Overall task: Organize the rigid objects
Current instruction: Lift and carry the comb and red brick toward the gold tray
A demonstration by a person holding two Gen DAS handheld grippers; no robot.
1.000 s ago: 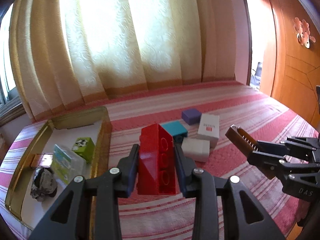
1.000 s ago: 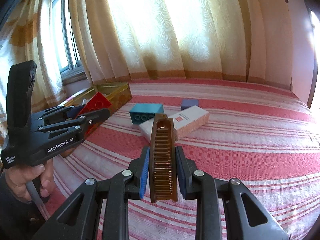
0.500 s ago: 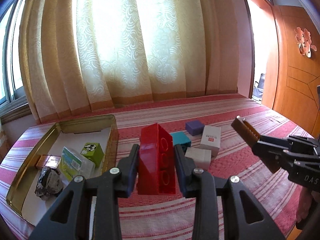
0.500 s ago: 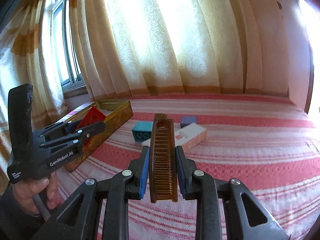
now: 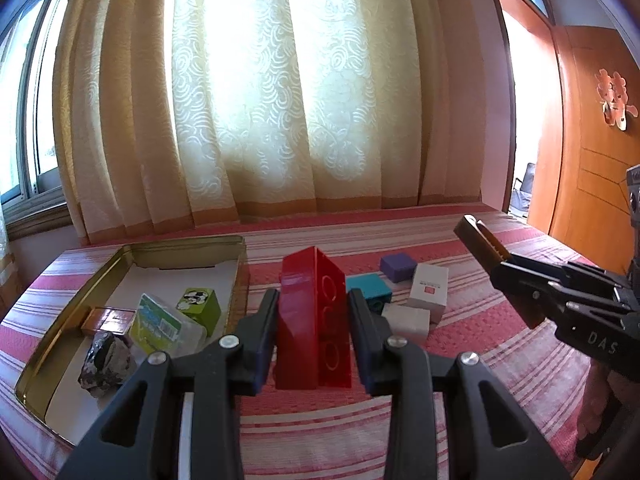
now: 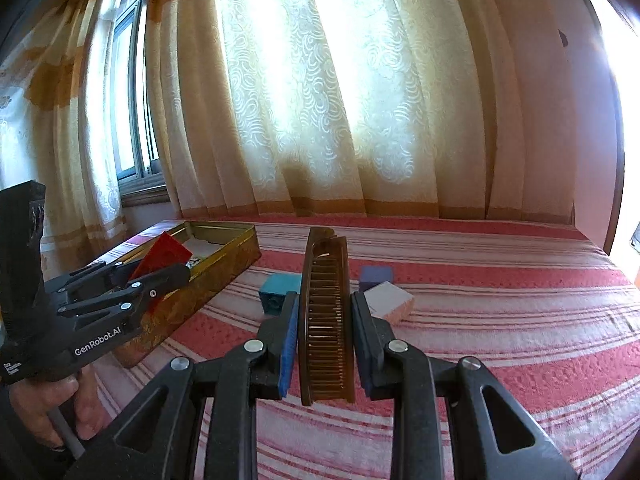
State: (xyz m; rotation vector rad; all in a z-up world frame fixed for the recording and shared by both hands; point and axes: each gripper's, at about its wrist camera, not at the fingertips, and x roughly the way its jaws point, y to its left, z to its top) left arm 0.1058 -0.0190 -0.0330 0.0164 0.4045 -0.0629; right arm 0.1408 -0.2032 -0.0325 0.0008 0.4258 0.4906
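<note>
My left gripper (image 5: 313,300) is shut on a red building block (image 5: 314,320), held upright above the striped bed cover just right of the gold tin tray (image 5: 80,308). My right gripper (image 6: 325,304) is shut on a brown comb (image 6: 326,316), held on edge and pointing away. In the left wrist view the comb (image 5: 480,240) and right gripper show at the right. In the right wrist view the red block (image 6: 164,256) and left gripper (image 6: 160,276) hang beside the tray (image 6: 208,280). A teal block (image 5: 370,286), a purple cube (image 5: 398,266) and two white boxes (image 5: 428,296) lie on the cover.
The tray holds a green cartoon box (image 5: 200,304), a green-and-white packet (image 5: 156,324), a small brown box (image 5: 106,318) and a crumpled foil lump (image 5: 106,364). Curtains (image 5: 280,100) hang behind the bed. A wooden door (image 5: 592,140) stands at the right. A hand (image 6: 44,404) grips the left handle.
Both grippers have tilted upward, so the curtains fill more of each view and the bed sits lower. The block and the comb stay clamped; the items on the cover have not moved.
</note>
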